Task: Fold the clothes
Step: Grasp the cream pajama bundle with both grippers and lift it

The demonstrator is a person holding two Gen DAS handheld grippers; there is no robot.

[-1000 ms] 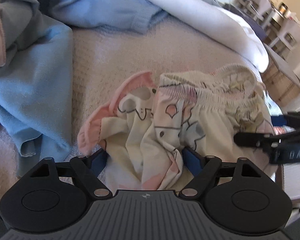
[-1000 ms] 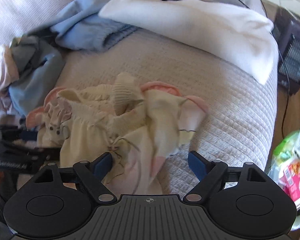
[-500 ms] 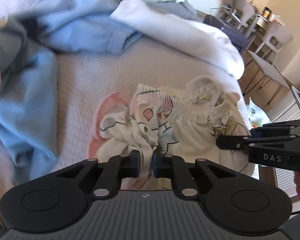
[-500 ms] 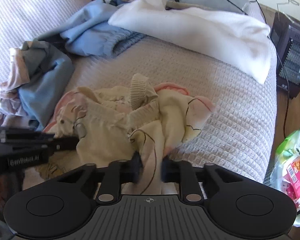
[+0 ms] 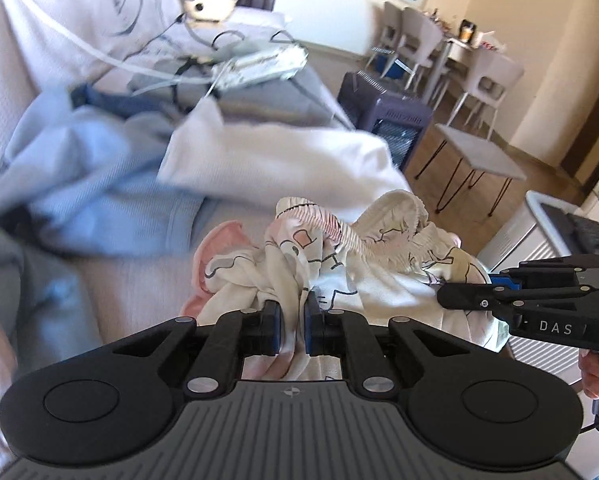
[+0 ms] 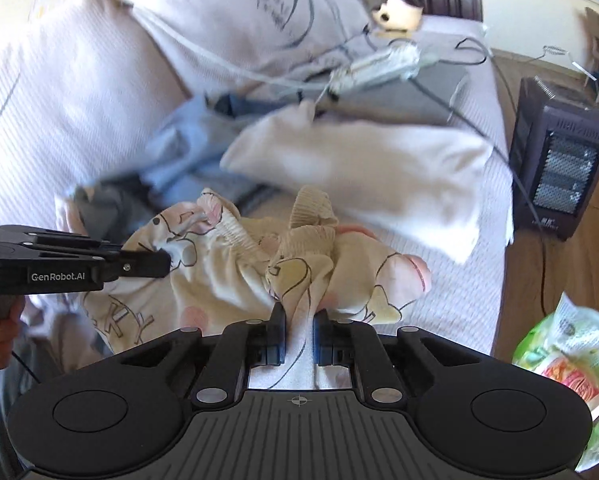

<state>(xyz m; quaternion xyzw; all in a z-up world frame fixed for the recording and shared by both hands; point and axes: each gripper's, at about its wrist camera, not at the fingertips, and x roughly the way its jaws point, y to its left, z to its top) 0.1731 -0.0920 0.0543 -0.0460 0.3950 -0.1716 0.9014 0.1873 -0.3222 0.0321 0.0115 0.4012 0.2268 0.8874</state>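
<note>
I have the printed cream garment [image 5: 371, 276] bunched over the front edge of the sofa [image 6: 451, 304]. I should lift both holds evenly and spread them apart, so it hangs flat. My left hand-held gripper [image 5: 292, 322] and right hand-held gripper [image 6: 299, 330] are each nearly closed, pinching its cloth.

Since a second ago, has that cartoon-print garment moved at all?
Yes. The cartoon-print garment, pinched by both tools, has come up off the couch, bunching toward the white cloth.
</note>
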